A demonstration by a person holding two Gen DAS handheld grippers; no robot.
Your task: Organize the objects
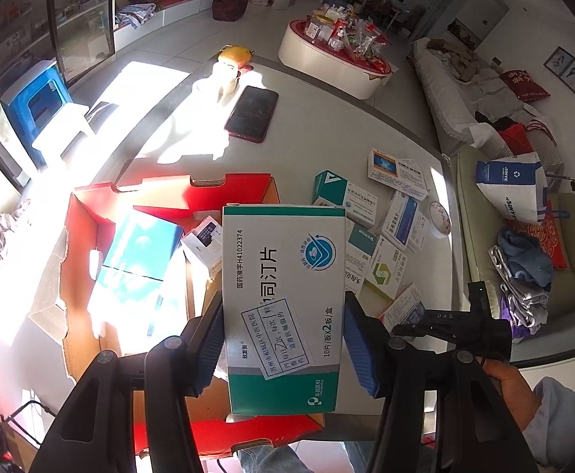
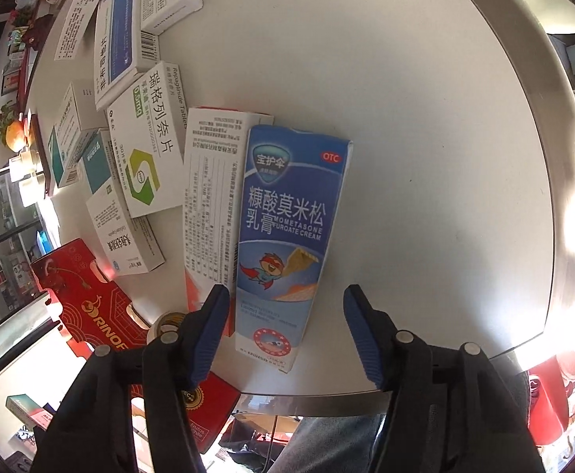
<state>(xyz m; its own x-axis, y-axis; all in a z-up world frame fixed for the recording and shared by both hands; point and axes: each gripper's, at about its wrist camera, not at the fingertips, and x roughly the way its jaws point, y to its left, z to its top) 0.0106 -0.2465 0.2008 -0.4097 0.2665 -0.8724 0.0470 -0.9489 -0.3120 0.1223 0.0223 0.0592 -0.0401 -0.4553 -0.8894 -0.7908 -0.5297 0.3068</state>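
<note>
- Tongs first: your left tongs (image 1: 283, 339) grip the green-and-white tablet box (image 1: 283, 295) above the red carton (image 1: 137, 205); lower it into a free spot there before letting go.
- Your right tongs (image 2: 285, 323) stand parted around the blue cream box (image 2: 287, 236) lying on the worktop (image 2: 425, 118), the right pad clear of it.
- Centre them on it, then close evenly.
</note>
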